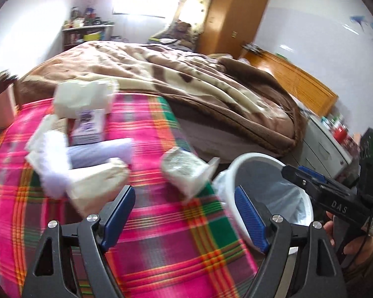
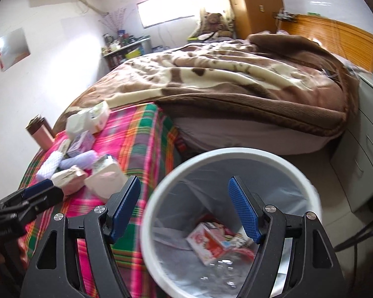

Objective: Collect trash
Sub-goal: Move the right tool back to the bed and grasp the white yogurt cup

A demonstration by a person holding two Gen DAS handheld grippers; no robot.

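Note:
My left gripper stands open and empty low over a pink and green plaid cloth. Just ahead of it lies a crumpled white wrapper. Farther left sit a beige pack, a lilac roll, a purple box and a white pack. My right gripper hangs open and empty over a white bin lined with a clear bag. A pink and red carton lies at the bin's bottom. The right gripper shows above the bin in the left wrist view.
A pink tumbler stands at the cloth's left edge. Behind the cloth is a bed with a brown blanket. A grey drawer cabinet stands right of the bin, by a wooden headboard. A person's hand holds the right gripper.

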